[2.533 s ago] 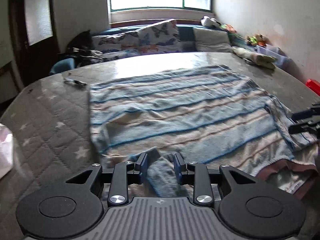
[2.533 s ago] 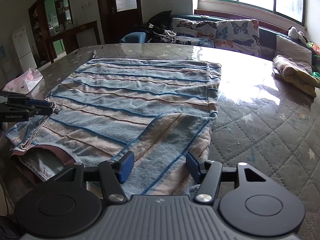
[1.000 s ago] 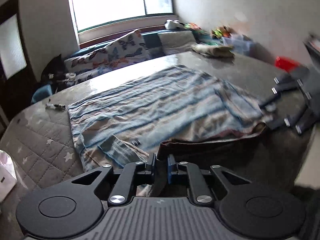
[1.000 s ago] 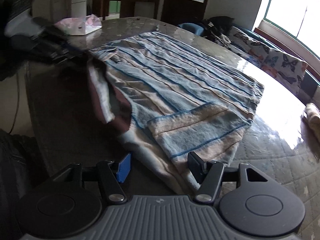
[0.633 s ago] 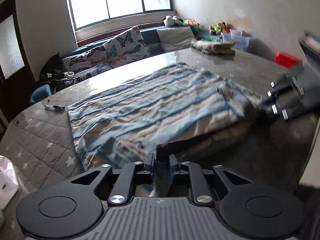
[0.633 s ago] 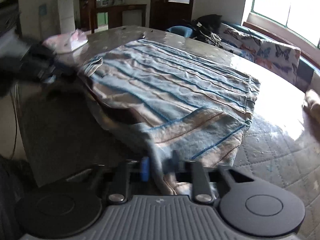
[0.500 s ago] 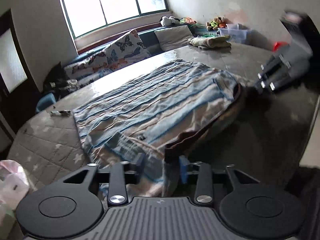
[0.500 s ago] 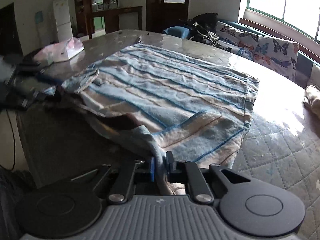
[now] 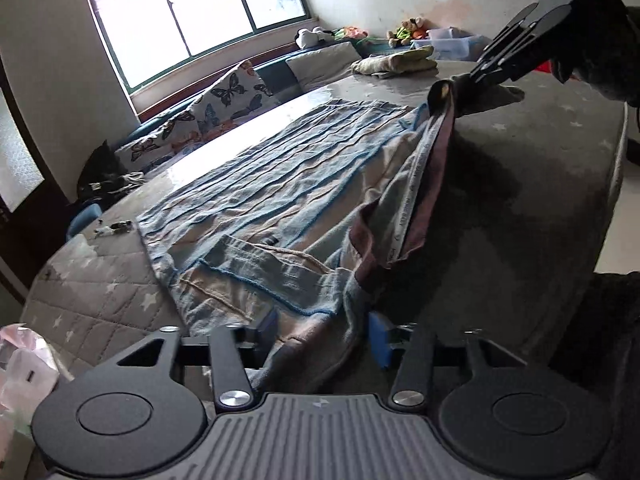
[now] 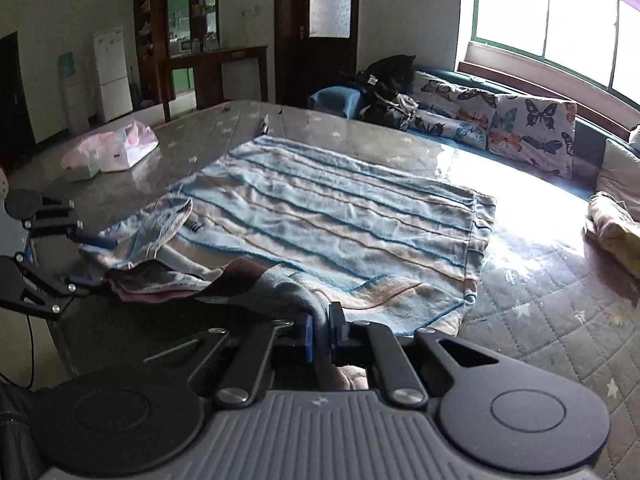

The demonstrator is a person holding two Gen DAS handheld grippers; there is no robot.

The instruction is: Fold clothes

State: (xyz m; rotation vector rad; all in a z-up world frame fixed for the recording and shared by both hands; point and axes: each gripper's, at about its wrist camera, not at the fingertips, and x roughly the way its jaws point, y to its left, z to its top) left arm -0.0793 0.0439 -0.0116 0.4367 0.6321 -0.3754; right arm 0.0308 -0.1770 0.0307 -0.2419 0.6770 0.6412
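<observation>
Bright window (image 10: pixel 560 20) above butterfly-cushioned bench (image 10: pixel 500 120); dark door (image 10: pixel 320 20), white fridge (image 10: pixel 112 76)

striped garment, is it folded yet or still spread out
Mostly spread. The striped garment lies flat on the table; only its near hem is lifted, pinched in the right gripper, while the left gripper is open around the cloth.

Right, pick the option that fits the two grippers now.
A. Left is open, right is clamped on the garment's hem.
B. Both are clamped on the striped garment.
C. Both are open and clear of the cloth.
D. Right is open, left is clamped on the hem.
A: the left gripper has its jaws spread with the striped garment loose between them, while the right gripper is pinched shut on the hem.
</observation>
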